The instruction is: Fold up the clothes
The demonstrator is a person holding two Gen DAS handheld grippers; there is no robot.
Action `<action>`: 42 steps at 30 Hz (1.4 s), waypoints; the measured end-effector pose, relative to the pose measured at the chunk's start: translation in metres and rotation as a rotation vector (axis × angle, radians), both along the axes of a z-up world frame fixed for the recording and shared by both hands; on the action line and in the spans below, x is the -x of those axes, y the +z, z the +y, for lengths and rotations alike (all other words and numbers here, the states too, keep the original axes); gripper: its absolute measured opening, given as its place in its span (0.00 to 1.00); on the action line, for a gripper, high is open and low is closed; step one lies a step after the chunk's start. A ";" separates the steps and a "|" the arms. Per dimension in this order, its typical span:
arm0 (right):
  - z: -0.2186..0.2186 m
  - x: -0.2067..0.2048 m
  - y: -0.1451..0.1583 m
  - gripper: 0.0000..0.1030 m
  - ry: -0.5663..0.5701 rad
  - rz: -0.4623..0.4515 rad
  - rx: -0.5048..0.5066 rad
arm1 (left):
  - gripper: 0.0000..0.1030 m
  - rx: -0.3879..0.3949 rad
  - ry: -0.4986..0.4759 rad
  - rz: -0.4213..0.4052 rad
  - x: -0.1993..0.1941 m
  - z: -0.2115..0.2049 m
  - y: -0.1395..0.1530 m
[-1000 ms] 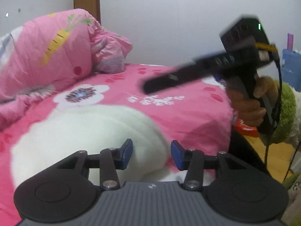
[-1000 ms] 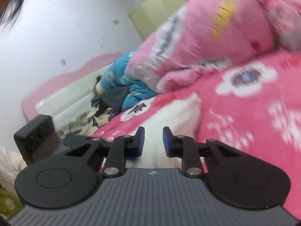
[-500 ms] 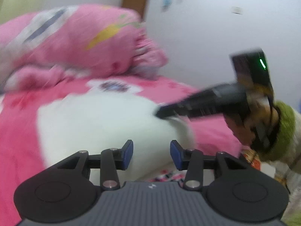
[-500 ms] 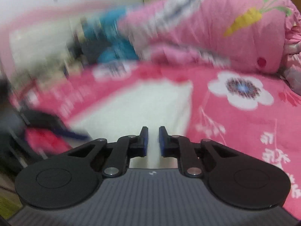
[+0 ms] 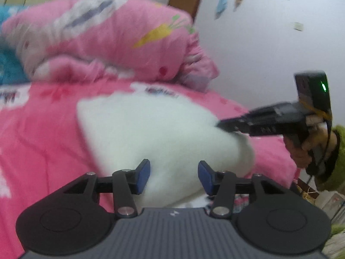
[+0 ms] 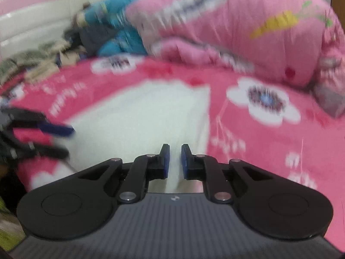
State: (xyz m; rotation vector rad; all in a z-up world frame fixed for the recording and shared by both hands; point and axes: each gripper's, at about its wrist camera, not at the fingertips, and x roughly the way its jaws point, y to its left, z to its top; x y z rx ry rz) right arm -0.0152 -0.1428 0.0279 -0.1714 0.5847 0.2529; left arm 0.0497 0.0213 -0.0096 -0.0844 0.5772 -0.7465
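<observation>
Left fingers: your left gripper [image 5: 173, 177] at the bottom centre of the left wrist view has its blue pads [image 5: 143, 176] spread apart, released, with nothing pinched; white cloth shows in the gap behind them.
Right fingers: your right gripper [image 6: 175, 161] at the lower centre of the right wrist view is clenched to a narrow slit; white cloth shows in that slit, but you cannot tell whether the pads actually pinch it.
Right gripper from outside: in the left wrist view it reaches in from the right edge [image 5: 258, 124], its tip touching the right edge of the garment, held by your hand [image 5: 306, 149] in a green sleeve [image 5: 336, 157].
Left gripper from outside: blurred at the left edge of the right wrist view [image 6: 43, 138], its blue pad at the garment's left edge.
Garment: the white fluffy garment [image 5: 155, 133] lies flat in the middle of both views, between the two grippers.
Bed: a pink flowered sheet [image 6: 269, 129] carries the garment.
Behind: a bunched pink quilt [image 5: 112, 41] with a carrot print fills the upper part; blue clothes [image 6: 120, 41] sit at upper left of the right wrist view.
</observation>
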 end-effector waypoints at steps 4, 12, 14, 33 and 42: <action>-0.007 -0.004 -0.003 0.09 -0.006 0.016 -0.037 | 0.45 0.031 0.008 0.022 -0.001 0.008 0.010; 0.006 -0.034 0.025 0.11 -0.051 -0.042 -0.058 | 0.52 0.075 -0.029 0.019 -0.040 -0.017 0.020; 0.004 -0.053 -0.001 0.10 -0.061 0.035 -0.063 | 0.56 0.092 -0.020 0.073 -0.052 -0.019 0.005; 0.014 -0.148 0.011 0.12 -0.076 0.172 -0.154 | 0.56 -0.017 0.121 0.290 -0.153 -0.042 0.029; 0.009 -0.195 -0.007 0.14 -0.180 0.220 -0.230 | 0.72 -0.197 0.216 0.241 -0.200 -0.075 0.021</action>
